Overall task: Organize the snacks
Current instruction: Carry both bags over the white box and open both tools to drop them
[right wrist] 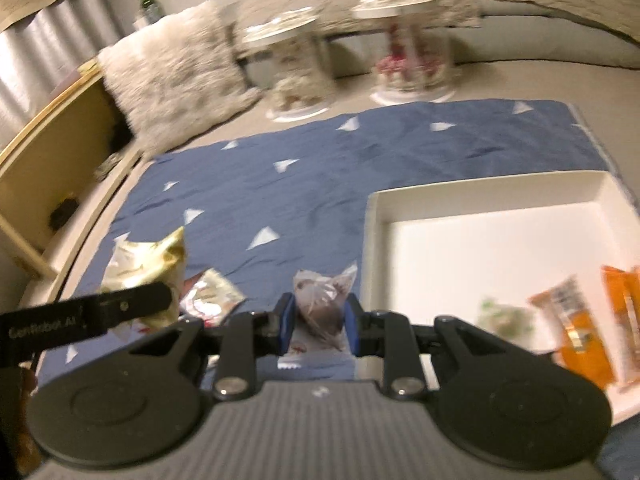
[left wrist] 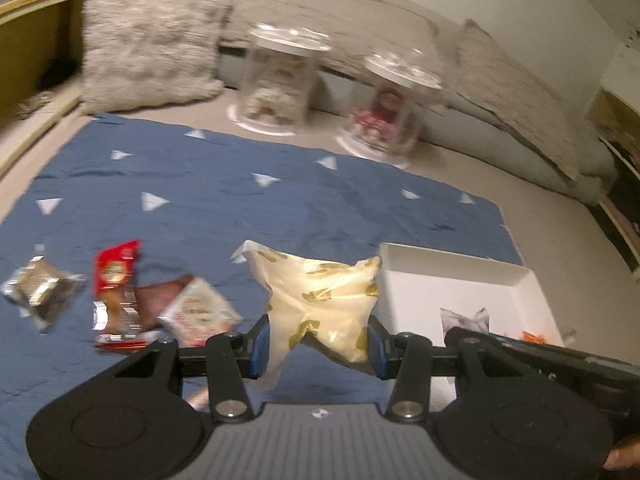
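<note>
left gripper grips cream bag | right gripper grips brown packet | advice: carry each over white box rim before releasing

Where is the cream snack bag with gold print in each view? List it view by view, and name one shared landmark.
Left wrist: cream snack bag, bottom centre, pinched in the left claw.
Right wrist: lower left, behind the other claw's black arm.
Shared landmark: white tray, right of the bag.

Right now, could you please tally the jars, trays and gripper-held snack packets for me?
Clear jars: 2
White tray: 1
Held packets: 2 (cream packet in left gripper, brown packet in right gripper)
Total: 5
</note>
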Available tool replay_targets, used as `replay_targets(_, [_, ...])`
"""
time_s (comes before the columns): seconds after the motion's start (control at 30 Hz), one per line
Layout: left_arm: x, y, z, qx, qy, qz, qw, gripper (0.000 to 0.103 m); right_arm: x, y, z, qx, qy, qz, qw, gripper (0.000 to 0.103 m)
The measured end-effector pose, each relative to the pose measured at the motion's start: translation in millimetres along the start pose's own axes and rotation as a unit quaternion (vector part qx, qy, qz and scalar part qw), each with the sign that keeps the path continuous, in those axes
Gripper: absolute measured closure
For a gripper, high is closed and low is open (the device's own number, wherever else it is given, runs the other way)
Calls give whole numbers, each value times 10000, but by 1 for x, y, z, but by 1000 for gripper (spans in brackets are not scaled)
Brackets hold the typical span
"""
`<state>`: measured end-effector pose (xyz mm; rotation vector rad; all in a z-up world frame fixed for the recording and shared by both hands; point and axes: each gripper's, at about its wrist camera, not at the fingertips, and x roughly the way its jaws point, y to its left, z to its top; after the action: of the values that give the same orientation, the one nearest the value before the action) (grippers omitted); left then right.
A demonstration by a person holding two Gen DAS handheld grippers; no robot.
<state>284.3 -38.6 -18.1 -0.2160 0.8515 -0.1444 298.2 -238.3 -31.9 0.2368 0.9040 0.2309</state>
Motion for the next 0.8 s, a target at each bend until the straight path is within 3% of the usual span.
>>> replay_targets(0.53, [81,-79,7,-59,305,-780,9965,54,2,-109,8,600,-144,-730,9954,72])
replay_targets(0.8, [119,-99,15,-221,350,-1042,9937,54,20,-134,21,871,-221,-901,9919,72])
